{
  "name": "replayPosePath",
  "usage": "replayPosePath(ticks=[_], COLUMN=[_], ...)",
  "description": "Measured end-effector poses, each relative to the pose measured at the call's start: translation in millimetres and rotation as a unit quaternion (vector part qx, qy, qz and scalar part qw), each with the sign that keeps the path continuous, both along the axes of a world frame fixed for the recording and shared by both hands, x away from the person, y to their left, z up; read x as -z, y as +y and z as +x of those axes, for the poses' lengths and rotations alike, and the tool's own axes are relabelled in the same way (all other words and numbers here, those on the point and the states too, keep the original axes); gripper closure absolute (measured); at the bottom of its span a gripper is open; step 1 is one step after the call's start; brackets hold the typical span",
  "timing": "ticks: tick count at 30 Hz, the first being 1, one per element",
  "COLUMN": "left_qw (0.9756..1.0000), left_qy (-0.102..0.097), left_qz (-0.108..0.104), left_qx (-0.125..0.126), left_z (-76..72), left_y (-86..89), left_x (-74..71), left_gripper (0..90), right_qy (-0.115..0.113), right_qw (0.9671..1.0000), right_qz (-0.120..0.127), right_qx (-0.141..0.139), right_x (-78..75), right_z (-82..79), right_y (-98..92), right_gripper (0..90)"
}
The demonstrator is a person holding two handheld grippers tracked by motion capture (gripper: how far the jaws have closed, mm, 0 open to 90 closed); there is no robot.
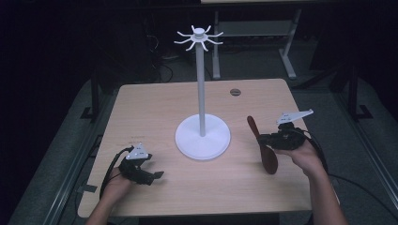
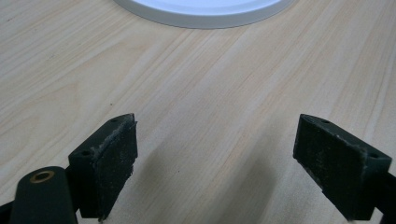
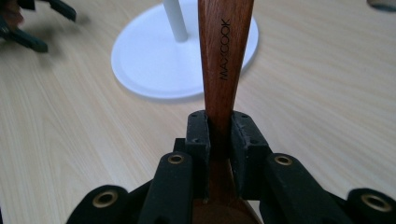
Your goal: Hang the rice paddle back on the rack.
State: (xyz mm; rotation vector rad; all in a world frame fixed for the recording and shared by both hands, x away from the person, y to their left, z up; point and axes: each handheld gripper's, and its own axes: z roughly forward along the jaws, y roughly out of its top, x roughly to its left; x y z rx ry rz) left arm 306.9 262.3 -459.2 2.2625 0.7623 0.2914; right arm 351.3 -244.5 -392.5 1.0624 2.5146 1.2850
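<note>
Wooden spoon (image 3: 225, 60) reads "MAXCOOK" between clamped fingers (image 3: 198, 140).

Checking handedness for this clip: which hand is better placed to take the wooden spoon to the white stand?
Right. The right gripper is already shut on the wooden spoon beside the white stand; the left gripper rests open, holding nothing.

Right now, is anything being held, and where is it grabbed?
Yes. The right gripper has its jaws shut on the wooden spoon, on the handle just above the bowl. The left gripper holds nothing.
</note>
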Motion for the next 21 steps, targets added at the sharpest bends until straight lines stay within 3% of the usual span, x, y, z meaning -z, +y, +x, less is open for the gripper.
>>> replayPosePath(ticks=[10,21], left_qw=[1.0000,1.0000], left_qy=[0.001,-0.001], left_qz=[-0.001,-0.003], left_qx=[-0.001,-0.001], left_z=[-0.1,-0.2], left_y=[-0.1,-0.9], left_x=[0.1,0.3], left_gripper=[13.3,13.3], right_qy=[-0.044,-0.078], right_qw=[0.9963,0.9924], right_qz=[0.074,0.095], right_qx=[0.004,-0.002], right_x=[-3.3,-11.8], right_z=[-1.8,-4.2], right_y=[-4.6,2.4], right_gripper=[78.0,77.9])
